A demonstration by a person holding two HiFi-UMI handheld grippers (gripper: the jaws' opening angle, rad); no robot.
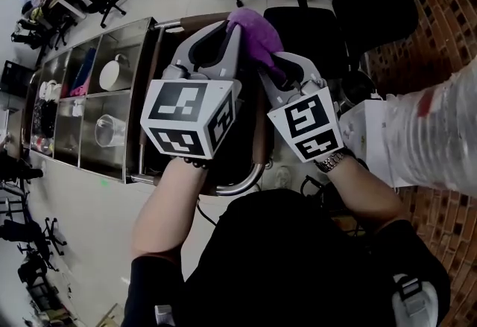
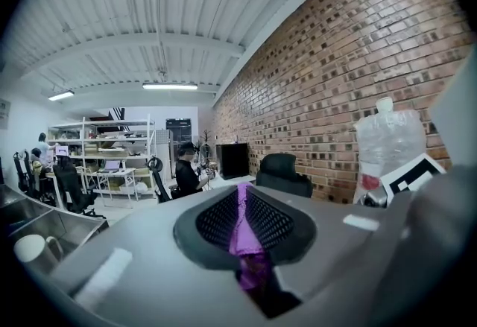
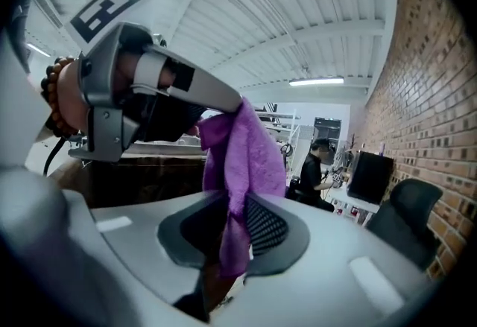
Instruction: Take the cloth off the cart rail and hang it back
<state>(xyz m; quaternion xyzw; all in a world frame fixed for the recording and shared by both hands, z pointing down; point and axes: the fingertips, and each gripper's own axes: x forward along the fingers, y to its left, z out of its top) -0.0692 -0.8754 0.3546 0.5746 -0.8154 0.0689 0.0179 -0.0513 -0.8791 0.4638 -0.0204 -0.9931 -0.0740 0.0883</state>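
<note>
**While both grippers hold the cloth**

While the purple cloth point(image 1: 256, 29) hangs above the far right end of the cart point(image 1: 112, 46), the left gripper point(image 1: 228, 26) is closed on its upper edge. The right gripper point(image 1: 279, 62), just right of it, is closed on a lower fold. The cart rail point(image 1: 247, 181) curves near the person's wrists.
</note>
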